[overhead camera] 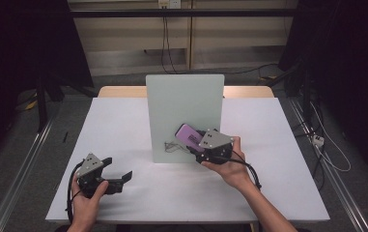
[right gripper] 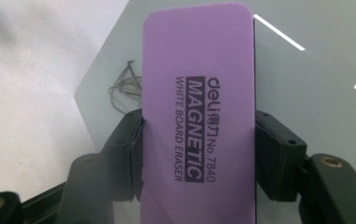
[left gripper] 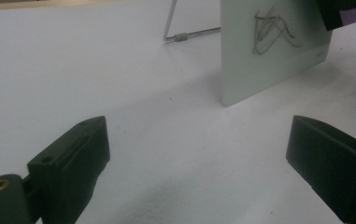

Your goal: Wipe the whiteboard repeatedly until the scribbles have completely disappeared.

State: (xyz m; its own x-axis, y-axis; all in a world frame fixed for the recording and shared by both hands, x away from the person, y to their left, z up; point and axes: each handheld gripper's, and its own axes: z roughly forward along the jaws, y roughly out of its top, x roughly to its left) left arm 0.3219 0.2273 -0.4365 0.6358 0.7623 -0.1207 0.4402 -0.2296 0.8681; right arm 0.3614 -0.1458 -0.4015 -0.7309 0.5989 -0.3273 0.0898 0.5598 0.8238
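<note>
A small whiteboard (overhead camera: 184, 113) stands upright at the middle of the table, with a dark scribble (overhead camera: 171, 145) near its lower left. My right gripper (overhead camera: 194, 143) is shut on a purple whiteboard eraser (overhead camera: 190, 135), held in front of the board just right of the scribble. In the right gripper view the eraser (right gripper: 198, 116) is clamped between both pads, the scribble (right gripper: 125, 87) showing to its left. My left gripper (overhead camera: 119, 172) rests on the table at the front left, open and empty. In the left gripper view its jaws stand wide apart over bare tabletop, the board (left gripper: 269, 46) ahead.
The white table (overhead camera: 119, 125) carries just the board. A wire stand (left gripper: 181, 35) props the board from behind. Dark curtains and cables lie beyond the table's far edge.
</note>
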